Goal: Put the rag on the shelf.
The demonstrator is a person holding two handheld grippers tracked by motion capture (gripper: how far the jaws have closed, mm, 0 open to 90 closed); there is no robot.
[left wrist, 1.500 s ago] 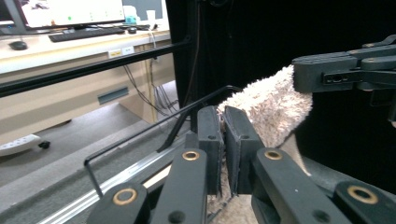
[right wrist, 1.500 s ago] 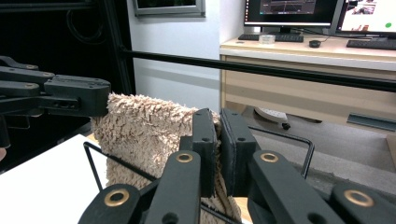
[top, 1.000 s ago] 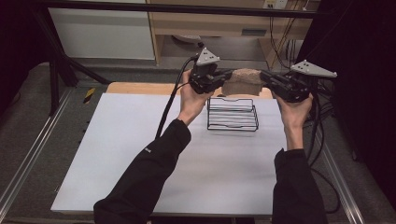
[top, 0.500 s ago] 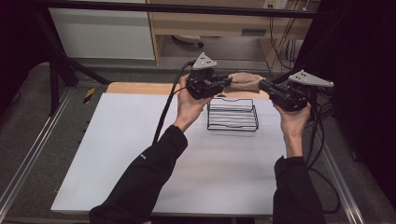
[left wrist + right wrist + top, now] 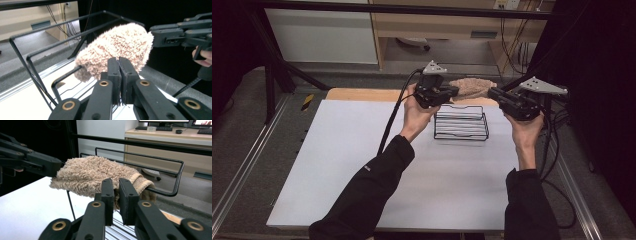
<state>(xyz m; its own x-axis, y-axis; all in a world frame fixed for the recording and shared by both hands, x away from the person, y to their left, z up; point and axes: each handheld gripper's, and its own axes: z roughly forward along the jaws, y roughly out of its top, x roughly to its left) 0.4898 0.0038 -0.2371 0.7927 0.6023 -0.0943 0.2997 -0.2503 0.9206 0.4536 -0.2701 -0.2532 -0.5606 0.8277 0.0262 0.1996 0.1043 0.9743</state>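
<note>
Above the wire basket [image 5: 461, 122], I pinch the fuzzy beige sock [image 5: 472, 87] with left gripper [image 5: 454, 92] and right gripper [image 5: 492, 94], jaws clamped on opposite ends, stretching it flat for lowering inside.

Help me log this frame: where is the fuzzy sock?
High view: the fuzzy sock hangs between left gripper and right gripper, above the wire basket's far rim.

The left gripper [image 5: 455, 92] jaws opened briefly, then closed again on one end of the fuzzy cloth [image 5: 472, 87]. The right gripper [image 5: 492, 94] has shifted slightly right, and the cloth now stretches wider above the wire basket [image 5: 461, 123].
</note>
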